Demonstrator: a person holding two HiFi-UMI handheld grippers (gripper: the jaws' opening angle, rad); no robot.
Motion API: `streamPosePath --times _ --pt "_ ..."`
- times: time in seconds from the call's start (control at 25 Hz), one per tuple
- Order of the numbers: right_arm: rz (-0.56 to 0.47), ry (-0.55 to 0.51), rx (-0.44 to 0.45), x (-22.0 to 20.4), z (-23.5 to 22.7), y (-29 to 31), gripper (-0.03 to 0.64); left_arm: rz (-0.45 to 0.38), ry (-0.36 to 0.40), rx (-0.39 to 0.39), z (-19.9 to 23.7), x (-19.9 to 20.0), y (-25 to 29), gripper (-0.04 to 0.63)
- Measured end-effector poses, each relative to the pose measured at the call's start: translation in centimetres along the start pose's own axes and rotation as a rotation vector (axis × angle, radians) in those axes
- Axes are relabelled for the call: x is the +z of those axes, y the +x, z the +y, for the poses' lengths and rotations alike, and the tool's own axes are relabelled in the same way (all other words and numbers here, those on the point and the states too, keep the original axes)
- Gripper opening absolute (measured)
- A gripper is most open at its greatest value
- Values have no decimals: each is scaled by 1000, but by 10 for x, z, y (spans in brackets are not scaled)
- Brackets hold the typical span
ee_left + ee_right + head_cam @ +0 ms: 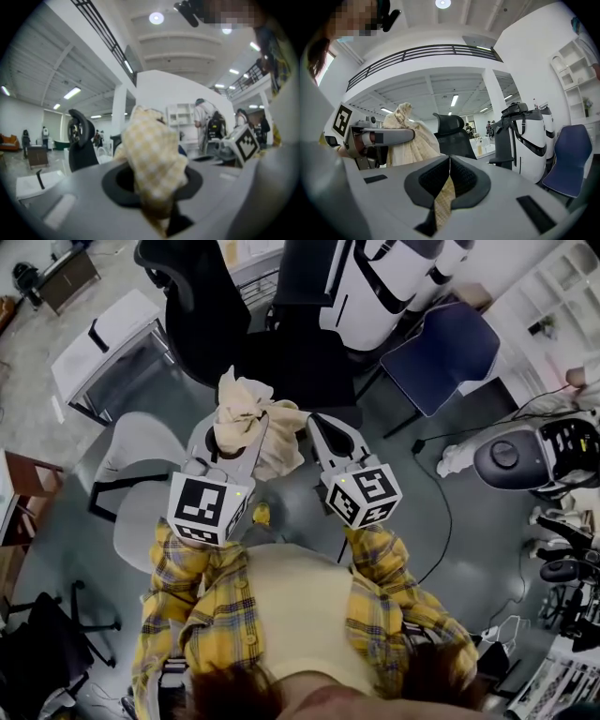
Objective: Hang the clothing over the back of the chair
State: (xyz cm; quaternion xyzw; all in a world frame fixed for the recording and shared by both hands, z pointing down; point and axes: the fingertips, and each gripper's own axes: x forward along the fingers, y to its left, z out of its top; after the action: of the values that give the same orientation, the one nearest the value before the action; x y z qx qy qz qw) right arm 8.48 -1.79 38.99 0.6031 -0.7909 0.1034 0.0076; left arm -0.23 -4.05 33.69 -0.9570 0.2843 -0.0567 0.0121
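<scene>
A cream checked garment (246, 407) hangs bunched between my two grippers, held up in the air in front of the person. My left gripper (240, 441) is shut on a thick bunch of the cloth (154, 157), which fills its jaws. My right gripper (322, 432) is shut on a thin edge of the same garment (444, 202), and the rest of it hangs to the left (410, 140). Just beyond the garment stands a black office chair (208, 313) with a tall back and headrest (451, 134).
A pale grey chair (141, 470) stands below and to the left of the grippers. A blue chair (441, 348) and a white robot body (375, 282) stand at the right. A white desk (103, 343) is at the far left, and cables and equipment lie on the floor at the right.
</scene>
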Motion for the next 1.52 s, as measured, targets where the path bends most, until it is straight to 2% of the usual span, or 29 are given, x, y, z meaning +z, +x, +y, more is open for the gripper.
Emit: streamPosePath --times 0.36,0.68,1.12,1.52 --pt "10 -6 -32 8 -4 51 14 -6 15 -100 45 12 30 117" --pt "9 1 -13 15 -14 81 14 7 49 -91 73 21 60 117" --pt "-24 -45 124 58 -59 131 14 -3 90 15 103 55 123 117" --pt "-48 -75 245 83 -92 153 14 -43 178 156 132 102 163 117"
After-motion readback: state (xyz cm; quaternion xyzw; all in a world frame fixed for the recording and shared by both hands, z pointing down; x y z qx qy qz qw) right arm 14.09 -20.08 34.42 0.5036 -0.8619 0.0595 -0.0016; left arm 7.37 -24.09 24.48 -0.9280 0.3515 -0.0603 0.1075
